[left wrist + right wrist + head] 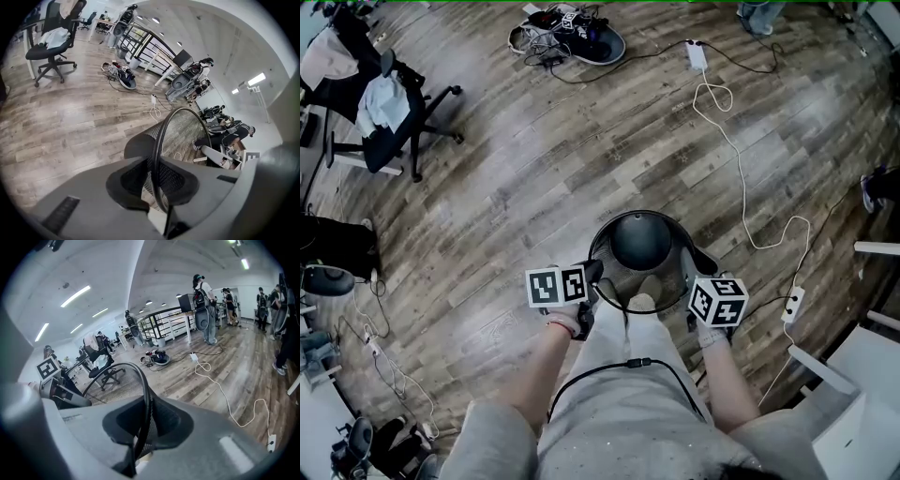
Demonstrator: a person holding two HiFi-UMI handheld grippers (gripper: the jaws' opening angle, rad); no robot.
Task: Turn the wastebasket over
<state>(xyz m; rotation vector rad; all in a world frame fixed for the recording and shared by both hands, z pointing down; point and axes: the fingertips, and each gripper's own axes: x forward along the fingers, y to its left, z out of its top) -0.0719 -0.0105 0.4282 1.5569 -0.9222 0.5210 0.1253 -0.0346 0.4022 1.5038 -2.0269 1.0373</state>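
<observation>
Over the wood floor [534, 169], at lower centre of the frame, a mesh wastebasket [639, 242] hangs by its thin rim, pinched on opposite sides by the left tongs [157, 187] and right tongs [140, 427]. Tipping it risks the wire rim twisting free and the wastebasket dropping.

Wastebasket [640, 242] rim: near part hidden by the person's legs [623, 375].
Shoe [879, 187]: cut off at right edge.
Floor pile [567, 36]: contents cannot be told.
</observation>
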